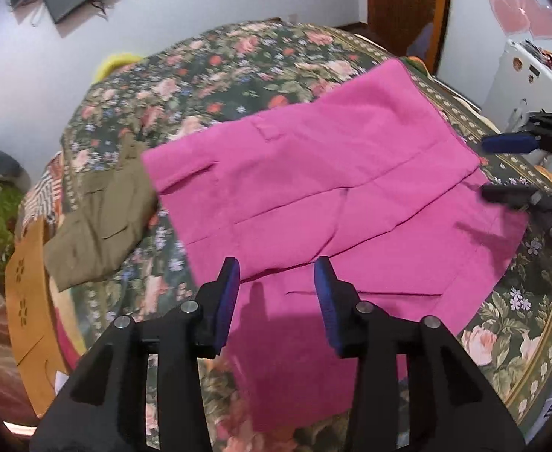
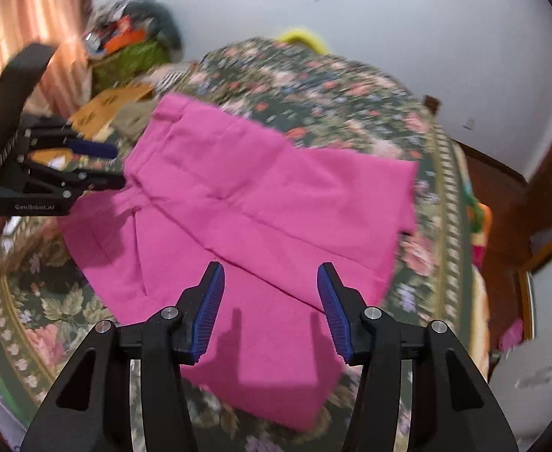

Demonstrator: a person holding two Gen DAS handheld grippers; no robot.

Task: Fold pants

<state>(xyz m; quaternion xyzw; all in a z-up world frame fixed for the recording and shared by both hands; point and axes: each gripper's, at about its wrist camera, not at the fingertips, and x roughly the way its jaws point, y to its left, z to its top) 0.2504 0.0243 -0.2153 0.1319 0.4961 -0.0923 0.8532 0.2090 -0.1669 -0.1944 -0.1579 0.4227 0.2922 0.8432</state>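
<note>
Where left view shows olive garment (image 1: 99, 222), right blurs; pink pants (image 2: 246, 203) folded.

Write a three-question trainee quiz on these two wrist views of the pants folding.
1. True or false: the pink pants lie on a floral bedspread.
2. What colour is the garment lying left of the pants in the left wrist view?
3. The left tool is: A) shut on cloth B) open, holding nothing.

Key: 1 true; 2 olive-brown; 3 B. The right tool is open too.
</note>
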